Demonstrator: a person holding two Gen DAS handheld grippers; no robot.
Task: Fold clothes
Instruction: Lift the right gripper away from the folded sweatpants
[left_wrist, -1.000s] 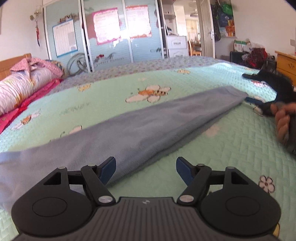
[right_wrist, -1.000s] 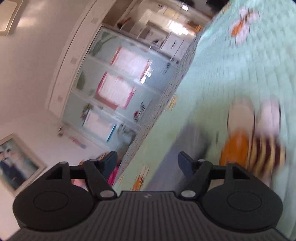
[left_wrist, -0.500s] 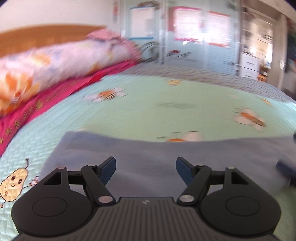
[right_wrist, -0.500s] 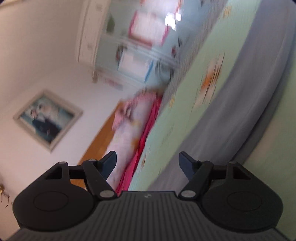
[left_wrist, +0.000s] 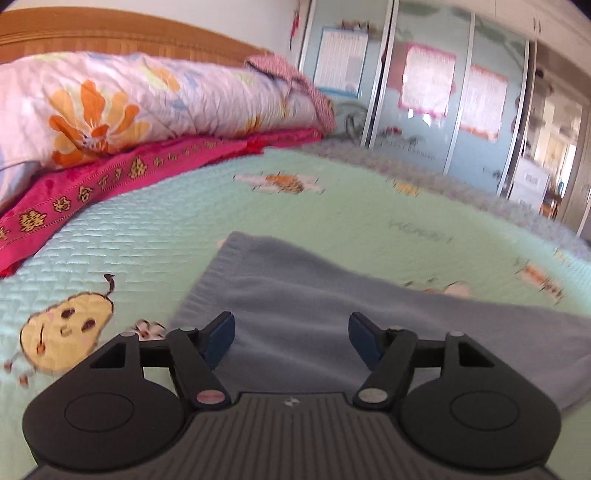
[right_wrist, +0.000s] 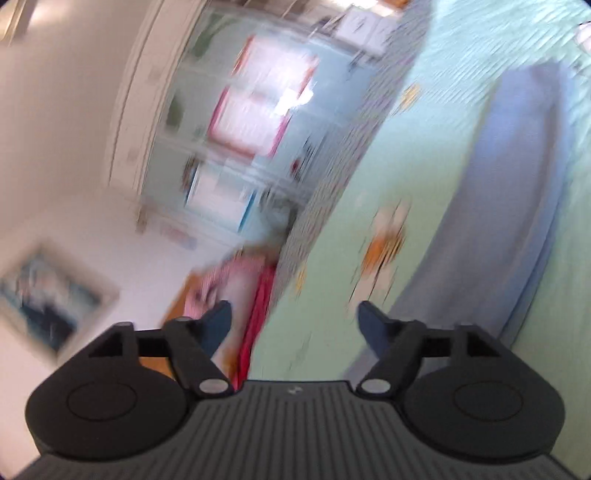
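Observation:
A long grey-blue garment (left_wrist: 332, 306) lies folded lengthwise on the green quilted bedspread (left_wrist: 332, 221). My left gripper (left_wrist: 290, 334) hovers over the garment's end nearest the pillows; its jaws are closing a little, nothing pressed between them. In the blurred, tilted right wrist view the same garment (right_wrist: 498, 206) runs along the bedspread (right_wrist: 413, 147) as a long strip. My right gripper (right_wrist: 295, 325) is held above the bed, its jaws opening, with nothing between them.
A flowered pillow roll (left_wrist: 140, 103) and a pink patterned cloth (left_wrist: 110, 181) lie by the wooden headboard (left_wrist: 110, 33). Mirrored wardrobe doors (left_wrist: 424, 92) stand beyond the bed. A framed picture (right_wrist: 48, 299) hangs on the white wall.
The left gripper has swung from the garment's middle toward its end by the pillows and rolled. The right gripper has swept across the bed, its view now along the garment strip.

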